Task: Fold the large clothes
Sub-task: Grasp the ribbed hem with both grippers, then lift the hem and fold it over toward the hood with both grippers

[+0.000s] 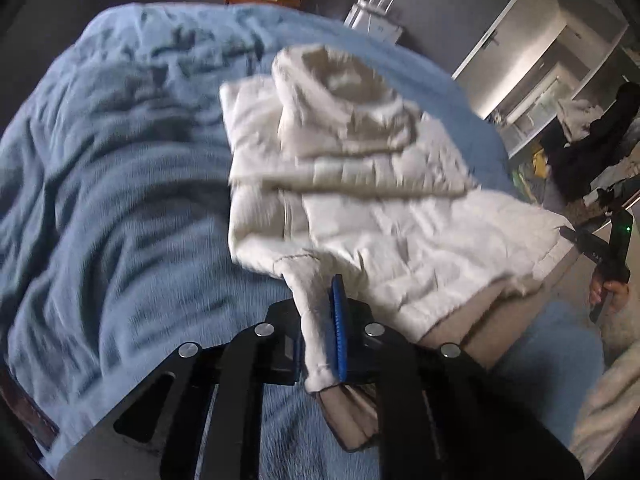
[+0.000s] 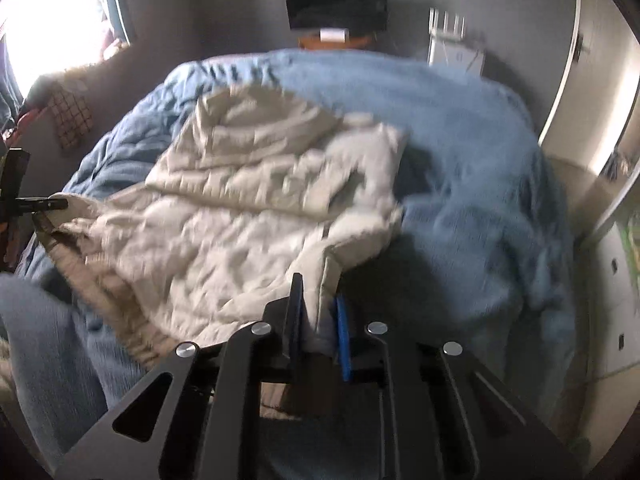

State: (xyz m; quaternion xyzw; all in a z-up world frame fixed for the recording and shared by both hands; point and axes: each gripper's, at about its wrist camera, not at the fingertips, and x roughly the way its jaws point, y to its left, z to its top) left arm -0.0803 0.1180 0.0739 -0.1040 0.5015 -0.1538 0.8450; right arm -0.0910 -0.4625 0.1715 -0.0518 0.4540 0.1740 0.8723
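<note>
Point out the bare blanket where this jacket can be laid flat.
Both grippers, left gripper and right gripper, are shut on the cream jacket. Free blue blanket spreads left of the jacket in the left wrist view, and beyond it toward the dark screen. The near edge is crowded.

I'm seeing the cream jacket [image 1: 360, 184] smearing with motion blur, its stitching unreadable. My left gripper [image 1: 320, 328] is hiding the pinched hem, and the blue blanket [image 1: 120, 160] is running off-frame.
</note>
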